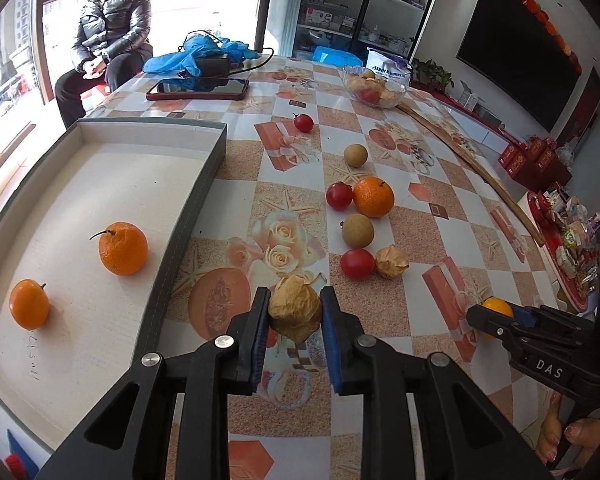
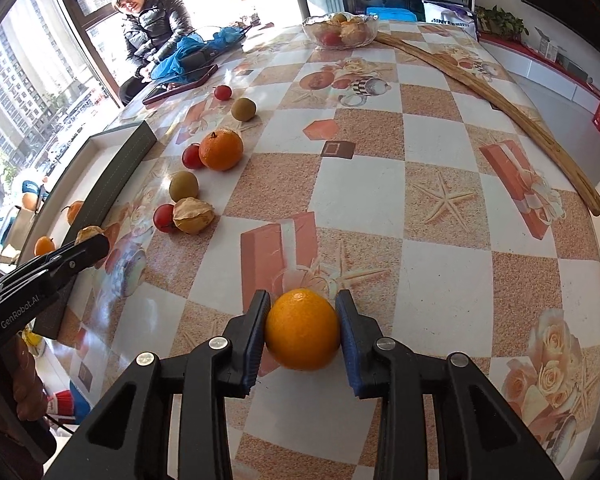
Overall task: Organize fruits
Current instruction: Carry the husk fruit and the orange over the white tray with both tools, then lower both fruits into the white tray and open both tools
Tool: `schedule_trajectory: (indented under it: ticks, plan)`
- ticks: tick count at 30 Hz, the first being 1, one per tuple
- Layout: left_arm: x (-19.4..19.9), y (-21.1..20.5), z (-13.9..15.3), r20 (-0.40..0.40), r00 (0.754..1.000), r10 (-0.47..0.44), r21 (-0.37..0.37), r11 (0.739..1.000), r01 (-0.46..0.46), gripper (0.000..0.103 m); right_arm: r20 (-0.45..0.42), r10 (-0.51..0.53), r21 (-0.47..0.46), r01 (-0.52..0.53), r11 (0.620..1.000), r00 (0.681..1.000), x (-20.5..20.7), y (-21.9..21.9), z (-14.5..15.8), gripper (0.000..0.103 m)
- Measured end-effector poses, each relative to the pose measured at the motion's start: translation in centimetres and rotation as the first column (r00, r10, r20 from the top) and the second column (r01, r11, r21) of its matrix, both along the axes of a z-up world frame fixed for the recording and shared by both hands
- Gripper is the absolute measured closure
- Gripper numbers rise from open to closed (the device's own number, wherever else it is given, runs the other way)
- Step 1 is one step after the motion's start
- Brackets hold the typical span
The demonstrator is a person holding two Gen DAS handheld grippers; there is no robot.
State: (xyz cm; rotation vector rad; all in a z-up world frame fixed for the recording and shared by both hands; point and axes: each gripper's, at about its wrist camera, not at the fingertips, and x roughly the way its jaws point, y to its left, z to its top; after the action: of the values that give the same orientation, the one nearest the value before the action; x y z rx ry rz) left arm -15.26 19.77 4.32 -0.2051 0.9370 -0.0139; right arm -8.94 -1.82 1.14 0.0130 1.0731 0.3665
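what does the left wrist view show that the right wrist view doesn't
Only the left wrist view shows the left gripper shut on a papery husk fruit, and the floor of the grey tray, where two oranges lie.

Only the right wrist view shows the right gripper shut on a smooth orange fruit from close up.

Both share the row of loose fruit on the patterned table, the glass bowl, the phone and the seated person.

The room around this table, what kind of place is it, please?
Probably a home living or dining room: a wall-mounted television, a glass-door cabinet full of household goods, and a table under a printed cloth.
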Motion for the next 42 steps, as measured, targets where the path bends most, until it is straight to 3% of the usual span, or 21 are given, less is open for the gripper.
schedule_trajectory:
  ticks: [14, 28, 42]
  plan:
    - [1.0, 8.1, 3.0, 0.025, 0.988, 0.155, 0.03, 0.987, -0.156, 0.076, -0.028, 0.12, 0.026, -0.119, 0.993, 0.992, 2.5, 7.1, 2.2, 0.068]
    - [1.8, 15.2, 2.1, -0.004, 0.951, 0.308, 0.087, 0.948, -0.307, 0.076, -0.047, 0.292, 0.099, -0.286, 0.953, 0.955, 5.9, 19.0, 4.1, 0.068]
    - [2.6, 17.7, -0.2, -0.057, 0.936, 0.348, 0.105, 0.934, -0.341, 0.076, -0.066, 0.373, 0.132, -0.363, 0.923, 0.925, 7.4, 27.5, 2.8, 0.068]
